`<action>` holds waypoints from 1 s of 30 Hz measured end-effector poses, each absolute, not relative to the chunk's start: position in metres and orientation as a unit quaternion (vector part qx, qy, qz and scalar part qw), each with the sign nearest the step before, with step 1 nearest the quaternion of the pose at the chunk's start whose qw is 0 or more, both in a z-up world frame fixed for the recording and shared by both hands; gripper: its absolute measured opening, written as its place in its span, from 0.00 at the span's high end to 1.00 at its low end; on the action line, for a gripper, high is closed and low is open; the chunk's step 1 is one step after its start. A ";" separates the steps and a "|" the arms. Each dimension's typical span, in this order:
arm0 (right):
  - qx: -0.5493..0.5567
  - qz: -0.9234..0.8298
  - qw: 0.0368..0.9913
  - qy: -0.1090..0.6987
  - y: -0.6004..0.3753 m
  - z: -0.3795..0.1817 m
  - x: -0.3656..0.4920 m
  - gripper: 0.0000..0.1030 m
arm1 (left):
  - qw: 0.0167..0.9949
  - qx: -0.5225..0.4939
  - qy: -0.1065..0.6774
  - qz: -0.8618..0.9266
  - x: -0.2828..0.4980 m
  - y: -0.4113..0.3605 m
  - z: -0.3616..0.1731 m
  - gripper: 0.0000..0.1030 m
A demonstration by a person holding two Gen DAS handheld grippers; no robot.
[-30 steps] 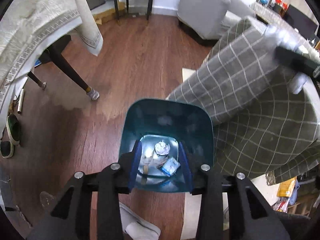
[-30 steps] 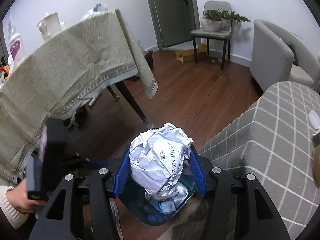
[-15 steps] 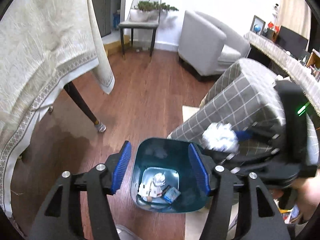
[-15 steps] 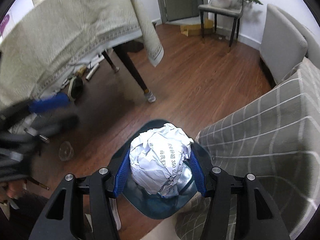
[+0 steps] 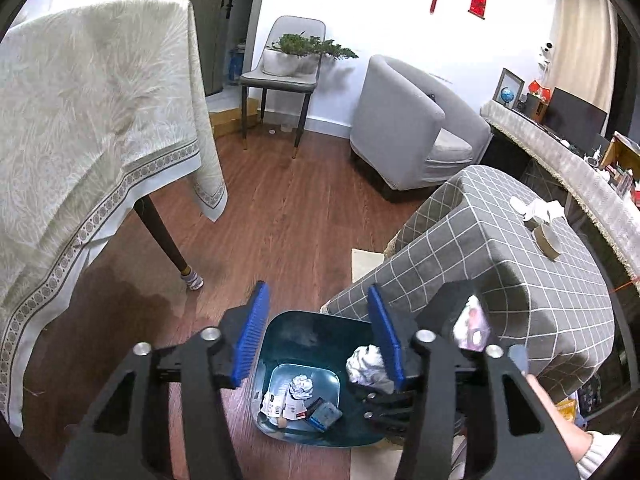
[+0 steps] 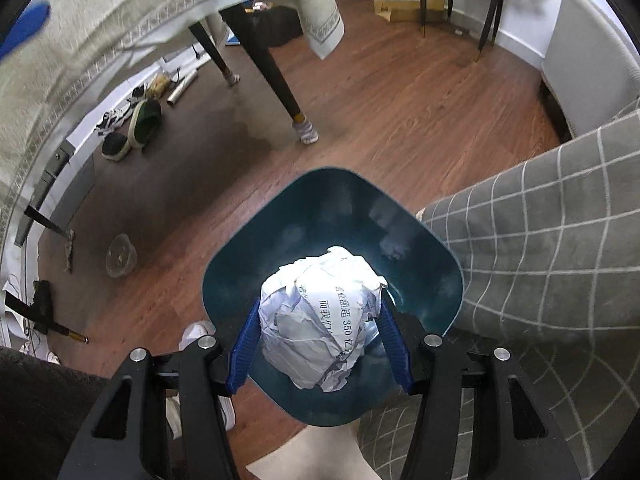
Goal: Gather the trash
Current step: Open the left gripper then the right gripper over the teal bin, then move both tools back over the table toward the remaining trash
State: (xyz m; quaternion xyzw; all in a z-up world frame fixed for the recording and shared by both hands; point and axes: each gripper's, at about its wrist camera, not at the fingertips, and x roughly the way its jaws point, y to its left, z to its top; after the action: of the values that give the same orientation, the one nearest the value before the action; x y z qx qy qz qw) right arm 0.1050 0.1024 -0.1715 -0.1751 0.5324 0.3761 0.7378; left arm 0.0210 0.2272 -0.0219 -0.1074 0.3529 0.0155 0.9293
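Note:
A teal trash bin (image 5: 304, 328) stands on the wood floor beside a grey checked table; it also shows in the right wrist view (image 6: 280, 240). Several scraps, among them a small paper ball (image 5: 301, 386), lie on its bottom. My right gripper (image 6: 318, 344) is shut on a big crumpled paper ball (image 6: 316, 320) and holds it right over the bin's mouth. The ball also shows in the left wrist view (image 5: 366, 364). My left gripper (image 5: 318, 340) is open and empty, high above the bin's near left side.
A cloth-covered table (image 5: 88, 128) with a dark leg (image 5: 164, 236) stands left of the bin. The grey checked table (image 5: 500, 264) holds tape and tissue. A grey armchair (image 5: 412, 132) and a chair with a plant (image 5: 284, 80) stand behind. Shoes (image 6: 140, 124) lie under the table.
My left gripper has risen and drawn back from the bin. My right gripper has carried the big paper ball lower, over the bin's opening.

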 end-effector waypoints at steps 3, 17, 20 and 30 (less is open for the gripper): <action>-0.182 0.372 0.732 0.541 0.102 -0.179 0.104 0.45 | 0.932 -0.100 0.349 0.008 0.020 0.220 -0.017 0.57; -0.176 0.360 0.741 0.540 0.083 -0.166 0.106 0.32 | 0.945 -0.053 0.324 0.001 0.014 0.192 0.005 0.57; -0.168 0.364 0.746 0.532 0.078 -0.158 0.106 0.32 | 0.946 -0.052 0.319 0.003 0.015 0.187 0.009 0.55; -0.119 0.393 0.785 0.464 0.043 -0.099 0.104 0.32 | 0.954 -0.038 0.298 0.013 0.022 0.170 0.016 0.48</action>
State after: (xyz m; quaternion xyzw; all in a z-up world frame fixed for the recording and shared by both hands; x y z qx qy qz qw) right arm 0.1045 0.0428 -0.0988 -0.1194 0.4639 0.3928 0.7850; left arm 0.0219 0.1700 0.0164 -0.0381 0.2982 0.0130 0.9537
